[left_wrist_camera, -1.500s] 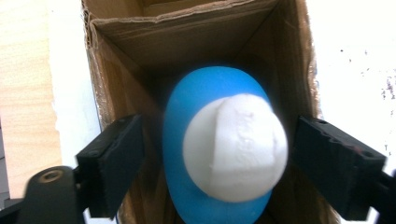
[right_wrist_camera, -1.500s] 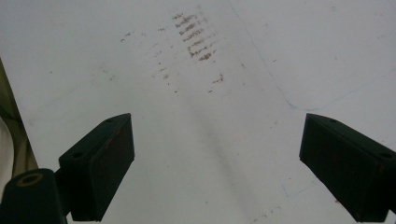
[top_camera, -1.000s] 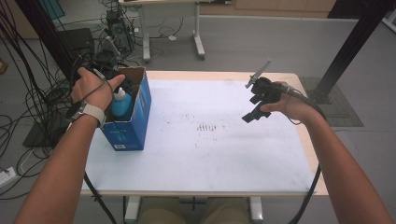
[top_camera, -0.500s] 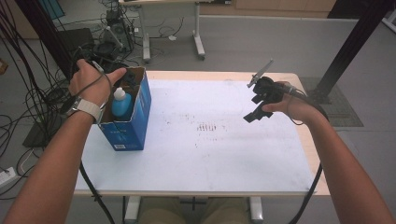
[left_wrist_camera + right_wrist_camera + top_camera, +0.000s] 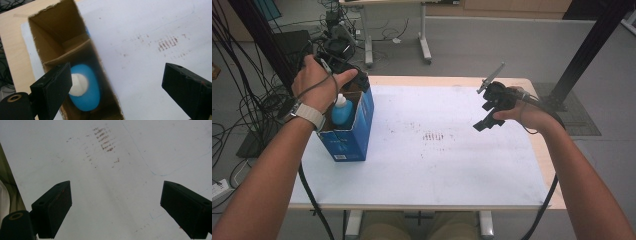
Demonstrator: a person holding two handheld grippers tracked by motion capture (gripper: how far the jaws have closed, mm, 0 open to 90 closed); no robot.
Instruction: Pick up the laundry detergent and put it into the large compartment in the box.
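Observation:
A blue cardboard box [image 5: 354,131] stands open at the table's left side, and a blue bottle with a white cap [image 5: 341,110] stands upright inside it. In the left gripper view the bottle [image 5: 83,91] sits in the box's near compartment, below a cardboard divider [image 5: 67,53]. My left gripper [image 5: 347,75] hovers above the box's far end, jaws wide apart and nothing between them [image 5: 116,90]. My right gripper [image 5: 489,115] hangs above the table's right half, open and empty [image 5: 116,210], over the white mat [image 5: 112,170].
A white mat [image 5: 442,145] with brown marks near its middle covers most of the wooden table [image 5: 537,145]. Cables [image 5: 242,100] hang off the left side. Another table's legs [image 5: 424,35] stand beyond, and a black post [image 5: 584,55] rises at the right.
My left hand has drawn back toward the far end of the box, uncovering the bottle. The right gripper has barely moved.

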